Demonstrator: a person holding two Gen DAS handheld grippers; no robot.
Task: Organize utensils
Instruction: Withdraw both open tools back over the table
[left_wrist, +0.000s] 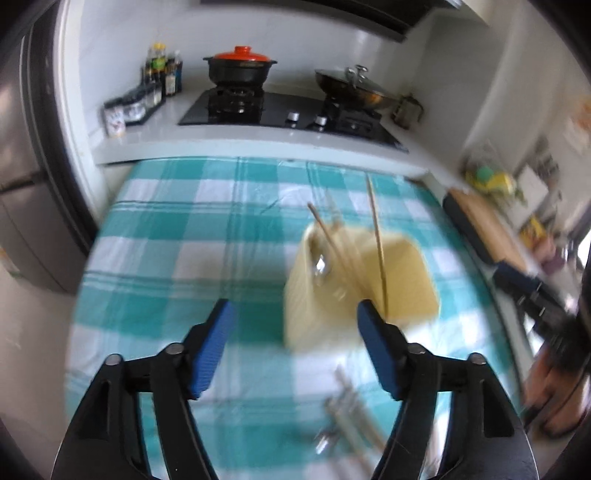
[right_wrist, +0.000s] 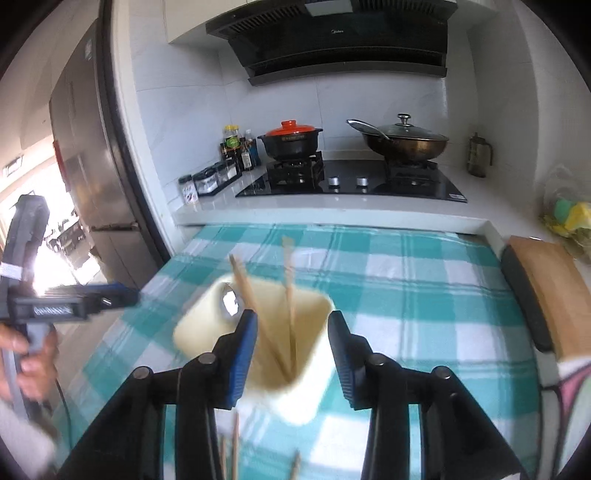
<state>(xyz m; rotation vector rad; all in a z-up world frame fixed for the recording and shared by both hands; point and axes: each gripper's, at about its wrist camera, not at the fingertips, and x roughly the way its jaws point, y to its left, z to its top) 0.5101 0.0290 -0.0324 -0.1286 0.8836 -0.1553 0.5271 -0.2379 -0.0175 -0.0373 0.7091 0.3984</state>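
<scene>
On the checked teal cloth (right_wrist: 424, 280) covering the counter, we see a cream utensil holder (right_wrist: 306, 398) standing upright, with a metal spoon (right_wrist: 231, 302) and wooden chopsticks (right_wrist: 290, 295) leaning inside it. Our right claw (right_wrist: 291, 350) hangs just over its rim, jaws partly apart and empty. Our left claw (left_wrist: 295, 343) gapes wide, gripping nothing. More utensils (left_wrist: 343, 421), blurred, lie loose on the cloth below it.
</scene>
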